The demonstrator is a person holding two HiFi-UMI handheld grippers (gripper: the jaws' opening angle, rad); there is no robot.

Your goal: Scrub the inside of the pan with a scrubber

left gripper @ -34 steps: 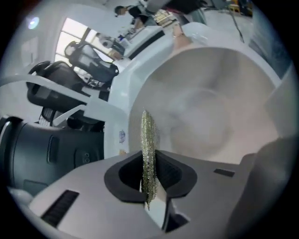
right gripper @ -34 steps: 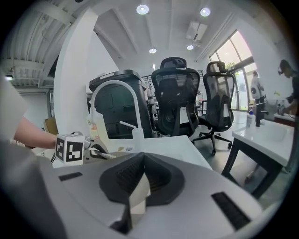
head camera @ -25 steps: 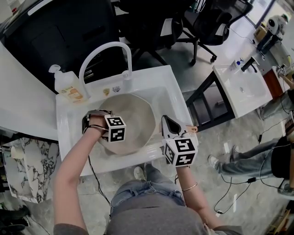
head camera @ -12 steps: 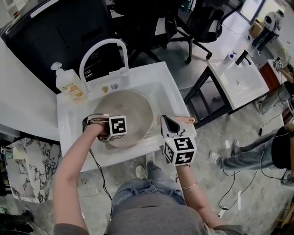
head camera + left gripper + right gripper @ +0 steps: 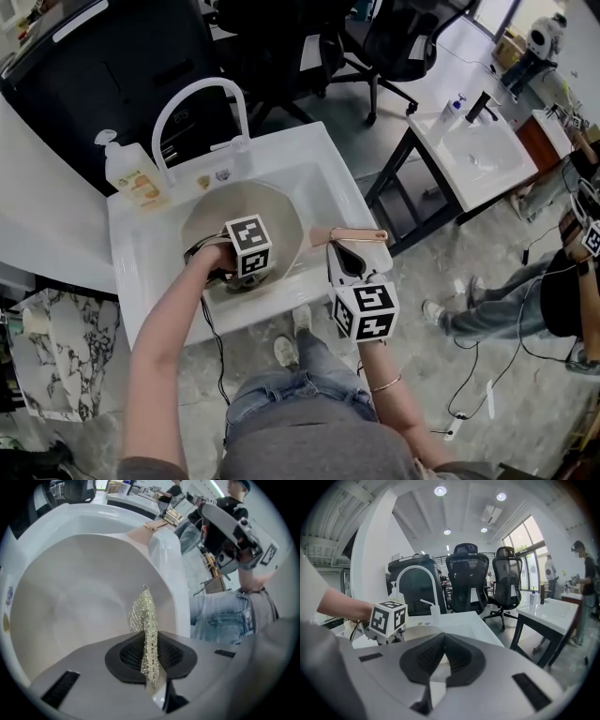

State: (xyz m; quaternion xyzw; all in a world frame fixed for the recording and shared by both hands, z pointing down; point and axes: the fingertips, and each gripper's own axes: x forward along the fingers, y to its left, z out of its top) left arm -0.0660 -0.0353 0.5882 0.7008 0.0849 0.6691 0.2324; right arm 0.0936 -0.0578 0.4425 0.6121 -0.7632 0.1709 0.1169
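What matters for the scrubbing stroke is that the pale grey round pan [image 5: 246, 206] lies straight ahead of the left gripper [image 5: 149, 645], and that gripper is much the nearer of the two to the pan's inside. The pan sits in the white sink [image 5: 330, 180], toward its front edge. In the left gripper view its inner surface fills everything beyond the jaws. Those jaws are clamped on a silvery metal-mesh scrubber [image 5: 146, 625]. The scrubber's long axis runs out along the jaws, and its free end reaches toward the pan's inner wall. It looks to be touching the wall, though contact is hard to confirm. The pan's copper-coloured handle [image 5: 361, 233] points toward the sink's right edge and ends over the rim near the front right corner. The right gripper [image 5: 343, 255] sits just beside the handle on its near side. In the right gripper view its jaws are drawn together at the tips, with nothing I can make out between them, so I cannot tell whether it is steadying the handle. I judge the next rub calls for pressing the scrubber flat against the pan's inside.
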